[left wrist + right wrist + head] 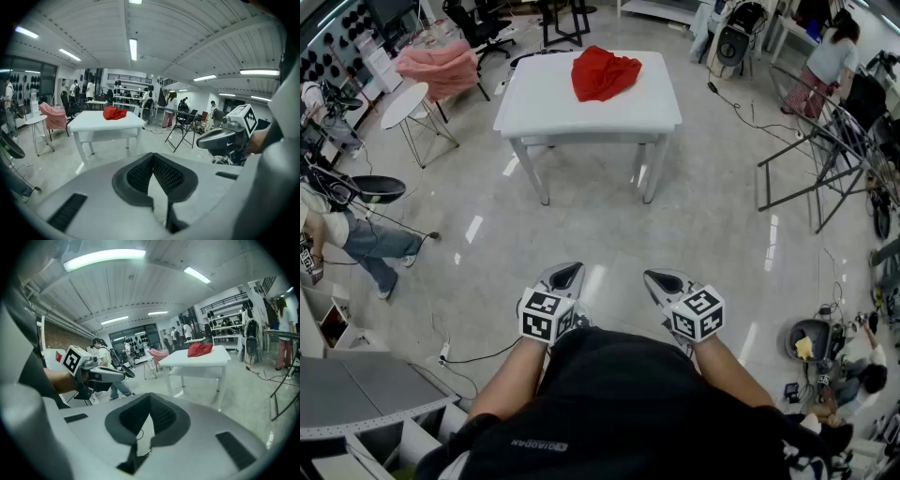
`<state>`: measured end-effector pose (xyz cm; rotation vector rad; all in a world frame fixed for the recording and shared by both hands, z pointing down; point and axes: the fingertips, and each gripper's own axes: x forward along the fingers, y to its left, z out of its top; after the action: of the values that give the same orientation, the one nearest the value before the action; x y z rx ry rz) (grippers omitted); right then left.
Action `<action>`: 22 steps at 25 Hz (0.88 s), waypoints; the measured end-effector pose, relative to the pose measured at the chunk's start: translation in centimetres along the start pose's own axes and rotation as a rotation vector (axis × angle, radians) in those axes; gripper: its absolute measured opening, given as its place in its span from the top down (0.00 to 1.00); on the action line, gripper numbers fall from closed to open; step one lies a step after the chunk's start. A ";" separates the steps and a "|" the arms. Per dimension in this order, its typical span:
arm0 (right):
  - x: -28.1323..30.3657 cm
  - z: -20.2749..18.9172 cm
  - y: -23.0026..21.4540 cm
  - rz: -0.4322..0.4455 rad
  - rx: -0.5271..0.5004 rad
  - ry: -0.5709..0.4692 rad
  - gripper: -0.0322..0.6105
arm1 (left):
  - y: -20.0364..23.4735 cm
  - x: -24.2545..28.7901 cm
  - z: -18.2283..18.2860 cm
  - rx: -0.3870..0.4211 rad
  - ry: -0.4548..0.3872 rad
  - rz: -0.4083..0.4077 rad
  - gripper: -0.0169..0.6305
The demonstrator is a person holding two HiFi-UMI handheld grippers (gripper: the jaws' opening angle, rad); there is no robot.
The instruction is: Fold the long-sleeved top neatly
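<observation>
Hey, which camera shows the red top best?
The head view: it looks down on the red top, crumpled on the table. In the left gripper view the red top is small and distant, side-on; likewise the red top in the right gripper view.

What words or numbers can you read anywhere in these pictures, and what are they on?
Grey print on the person's black shirt: upside down and too small to read.
Marker cubes on the left gripper and right gripper: black-and-white square patterns only, no letters.
Nothing else in any view can be read.
</observation>
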<state>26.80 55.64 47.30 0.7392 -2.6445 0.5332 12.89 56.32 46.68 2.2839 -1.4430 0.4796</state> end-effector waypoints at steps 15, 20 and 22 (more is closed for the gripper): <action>1.8 0.7 0.2 0.011 0.001 0.008 0.95 | 1.7 0.1 0.5 -0.033 -0.014 -0.008 0.97; 3.0 1.4 0.0 0.015 -0.005 0.018 0.95 | 2.9 0.7 0.9 -0.037 -0.008 -0.011 0.97; 3.5 1.8 -0.4 0.014 -0.004 0.017 0.95 | 3.6 1.1 1.1 -0.039 -0.006 -0.009 0.97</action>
<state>23.80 53.09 47.32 0.7127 -2.6362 0.5352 10.17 53.59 46.78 2.2622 -1.4317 0.4383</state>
